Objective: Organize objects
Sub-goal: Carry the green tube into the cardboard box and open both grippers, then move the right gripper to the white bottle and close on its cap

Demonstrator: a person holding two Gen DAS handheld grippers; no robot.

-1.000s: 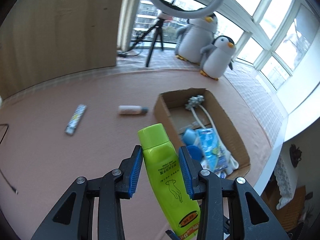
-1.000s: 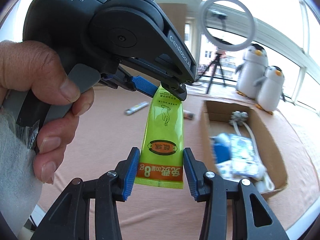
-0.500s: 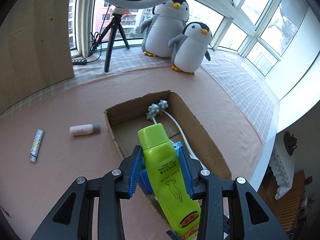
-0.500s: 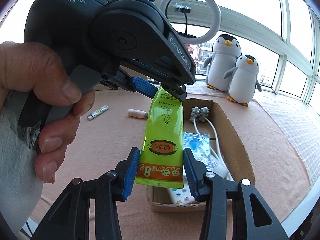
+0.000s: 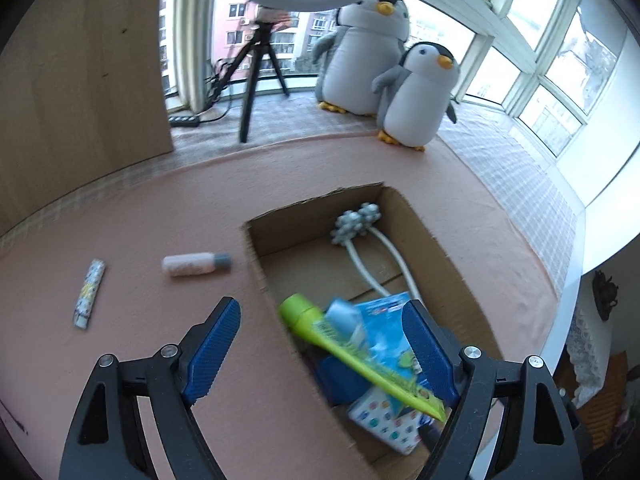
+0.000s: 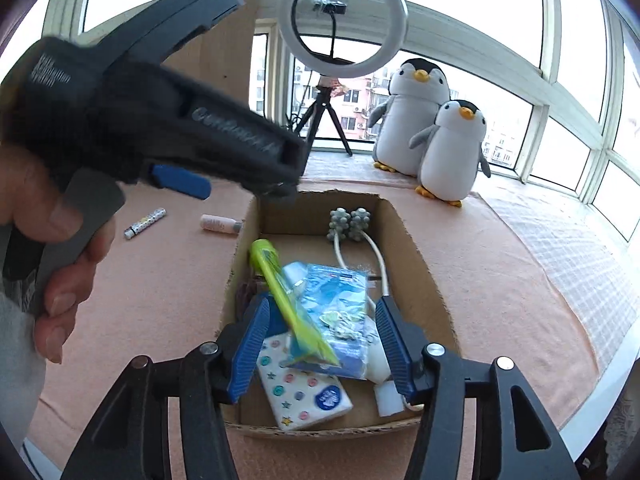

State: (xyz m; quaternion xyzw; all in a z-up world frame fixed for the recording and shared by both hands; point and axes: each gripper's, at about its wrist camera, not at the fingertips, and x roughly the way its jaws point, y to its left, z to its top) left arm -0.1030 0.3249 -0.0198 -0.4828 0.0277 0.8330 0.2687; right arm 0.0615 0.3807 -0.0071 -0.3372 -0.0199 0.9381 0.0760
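Reading both wrist views: the green tube (image 5: 352,356) lies slantwise in the cardboard box (image 5: 432,228), cap toward the box's left wall, crimped tail resting on the blue packet (image 6: 340,300) and the dotted tissue pack (image 6: 304,392). It is blurred, so I can't tell if it has settled.

Left gripper (image 5: 324,352): jaws spread wide, holding nothing. Right gripper (image 6: 324,344): jaws wide apart, empty, above the box's near end.

Handling, my est.: tube is light, soft-walled plastic, glossy, prob. slippery; squeezes flat mid-body. Take hold nr the stiff cap shoulder, not the thin tail.

Left of the box: pink bottle (image 5: 196,265) just beside its wall, patterned stick (image 5: 89,294) further out.

Surface: pinkish felt-like cloth, likely good friction. Beyond the box: windows, ring light (image 6: 343,26) on tripod, two plush penguins (image 6: 432,132).
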